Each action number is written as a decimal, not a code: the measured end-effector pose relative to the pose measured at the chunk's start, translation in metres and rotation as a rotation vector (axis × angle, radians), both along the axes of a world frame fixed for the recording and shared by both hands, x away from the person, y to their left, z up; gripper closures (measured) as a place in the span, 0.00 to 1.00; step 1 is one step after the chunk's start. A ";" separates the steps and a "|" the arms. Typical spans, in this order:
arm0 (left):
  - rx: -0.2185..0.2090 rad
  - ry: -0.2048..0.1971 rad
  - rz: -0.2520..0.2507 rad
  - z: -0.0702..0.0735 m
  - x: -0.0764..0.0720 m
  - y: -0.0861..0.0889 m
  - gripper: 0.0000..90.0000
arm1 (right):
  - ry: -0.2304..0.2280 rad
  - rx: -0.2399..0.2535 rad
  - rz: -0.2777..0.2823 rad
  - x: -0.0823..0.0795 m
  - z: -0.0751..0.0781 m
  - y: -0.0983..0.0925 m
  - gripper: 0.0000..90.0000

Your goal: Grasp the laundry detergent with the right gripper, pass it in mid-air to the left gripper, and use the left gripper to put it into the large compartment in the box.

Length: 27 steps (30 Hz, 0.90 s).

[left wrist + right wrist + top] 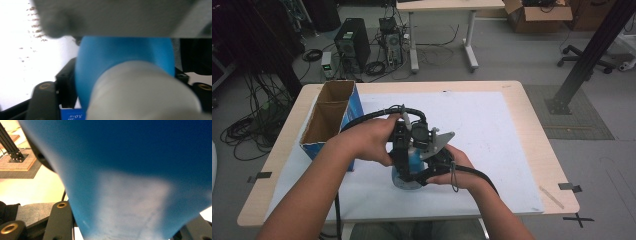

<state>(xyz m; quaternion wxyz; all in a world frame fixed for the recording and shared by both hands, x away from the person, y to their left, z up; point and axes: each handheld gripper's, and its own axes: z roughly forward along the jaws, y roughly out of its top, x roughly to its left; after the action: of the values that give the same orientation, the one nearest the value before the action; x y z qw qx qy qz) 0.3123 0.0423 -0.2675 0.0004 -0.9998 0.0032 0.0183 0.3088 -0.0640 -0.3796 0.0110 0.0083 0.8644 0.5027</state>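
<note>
Where the white mat (492, 135) covers the pale wooden table (532, 107), a blue bottle (408, 170) stands near its front edge, just right of the open blue cardboard box (329, 120). Both hands meet over that bottle. From the high view the right gripper (424, 175) clamps the smooth, rounded body low down, while the left gripper (404, 145) sits on top at the neck; black cables loop away from each.

Seen from the left gripper view, the bottle (120, 57) tapers into a matt, pale grey cap (145, 92) that lies between the black jaws (blurred at this range, so whether the pads actually press on it I cannot tell); the jaws stand fairly narrow.

Along the right gripper view, the glossy blue wall (140, 165) swells between that gripper's jaws, shut tight on it, with a whitish sheen on its lower part, and a strip of brown floor matting (17, 165) shows beyond the table's edge.
</note>
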 end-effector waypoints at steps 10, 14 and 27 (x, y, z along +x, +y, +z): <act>0.005 -0.004 0.004 0.001 0.000 0.000 0.43 | -0.004 0.002 0.002 -0.001 0.001 0.001 0.50; 0.001 -0.017 0.005 0.003 0.000 -0.001 0.43 | -0.004 0.010 -0.003 0.000 0.001 0.000 0.50; -0.005 -0.034 0.006 0.006 -0.003 -0.002 0.44 | -0.028 0.017 -0.002 0.000 0.004 -0.001 0.50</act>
<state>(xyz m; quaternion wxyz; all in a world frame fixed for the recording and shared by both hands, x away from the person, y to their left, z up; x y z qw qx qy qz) 0.3091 0.0405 -0.2611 -0.0022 -1.0000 0.0005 0.0015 0.3086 -0.0653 -0.3753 0.0236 0.0021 0.8599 0.5099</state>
